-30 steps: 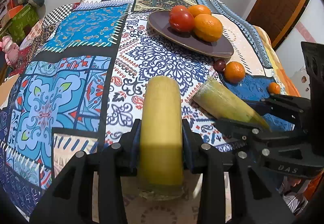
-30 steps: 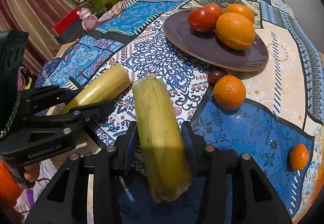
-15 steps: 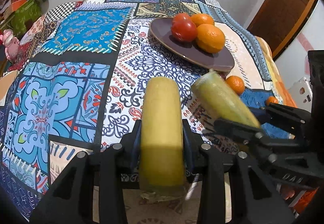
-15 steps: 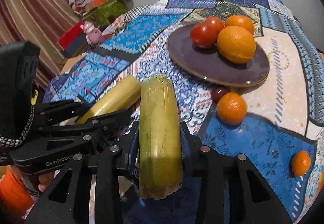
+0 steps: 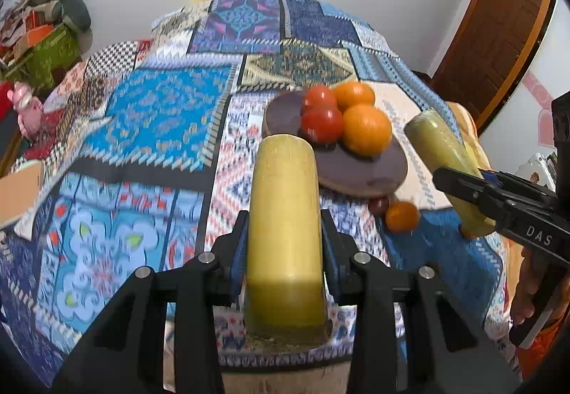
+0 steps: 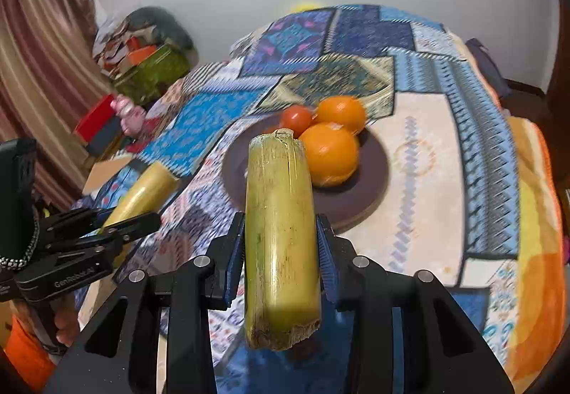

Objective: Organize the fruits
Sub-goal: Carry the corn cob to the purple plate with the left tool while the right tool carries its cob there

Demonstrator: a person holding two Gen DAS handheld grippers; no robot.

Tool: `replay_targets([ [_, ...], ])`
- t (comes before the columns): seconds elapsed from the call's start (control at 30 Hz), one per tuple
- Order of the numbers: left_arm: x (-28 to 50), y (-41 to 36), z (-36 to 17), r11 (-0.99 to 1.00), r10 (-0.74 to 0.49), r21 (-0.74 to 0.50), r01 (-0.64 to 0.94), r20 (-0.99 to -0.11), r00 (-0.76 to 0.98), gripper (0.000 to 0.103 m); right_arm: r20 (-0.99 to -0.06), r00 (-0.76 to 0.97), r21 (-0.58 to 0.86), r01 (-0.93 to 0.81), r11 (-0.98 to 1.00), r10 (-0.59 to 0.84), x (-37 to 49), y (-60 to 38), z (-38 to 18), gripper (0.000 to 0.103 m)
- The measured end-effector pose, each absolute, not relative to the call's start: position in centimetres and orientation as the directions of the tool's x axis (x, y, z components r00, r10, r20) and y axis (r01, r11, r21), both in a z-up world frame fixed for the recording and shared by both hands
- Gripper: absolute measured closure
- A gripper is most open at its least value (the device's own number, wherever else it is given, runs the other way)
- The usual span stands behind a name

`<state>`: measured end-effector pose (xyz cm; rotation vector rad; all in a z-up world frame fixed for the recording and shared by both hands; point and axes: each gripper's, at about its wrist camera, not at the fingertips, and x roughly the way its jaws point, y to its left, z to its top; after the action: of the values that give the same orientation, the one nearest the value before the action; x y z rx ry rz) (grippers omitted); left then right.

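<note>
Each gripper clamps a yellow-green sugarcane piece above the patchwork cloth (image 5: pixel 160 116): the left gripper (image 5: pixel 285 251), lettered "GenRobot.AI", grips one (image 5: pixel 283 233); the right gripper (image 6: pixel 281 247), marked "DAS", grips another (image 6: pixel 279 237). Both angle downward near the brown plate (image 6: pixel 370 187) of oranges (image 6: pixel 329 158) and tomatoes (image 5: pixel 322 123).

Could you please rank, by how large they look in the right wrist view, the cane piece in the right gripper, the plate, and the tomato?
1. Plate, widest even though partly hidden.
2. Cane piece, though it is nearest the camera, so its look is inflated.
3. Tomato, clearly smallest.
</note>
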<state>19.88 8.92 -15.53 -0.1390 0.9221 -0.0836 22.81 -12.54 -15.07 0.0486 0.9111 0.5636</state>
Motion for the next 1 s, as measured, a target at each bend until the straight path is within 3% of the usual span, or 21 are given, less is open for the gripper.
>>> replay_targets([
  [0.53, 27.7, 7.6, -15.7, 0.988, -0.141, -0.150, 0.037, -0.777, 0.613, 0.066, -0.730, 0.562, 0.244, -0.315, 0.917, 0.388, 28.5, -15.5, -15.6, 0.068],
  [1.0, 32.9, 8.1, -18.2, 0.994, -0.099, -0.103, 0.026, -0.810, 0.578, 0.066, -0.787, 0.504, 0.243, -0.277, 0.930, 0.356, 32.6, -14.8, -19.1, 0.068],
])
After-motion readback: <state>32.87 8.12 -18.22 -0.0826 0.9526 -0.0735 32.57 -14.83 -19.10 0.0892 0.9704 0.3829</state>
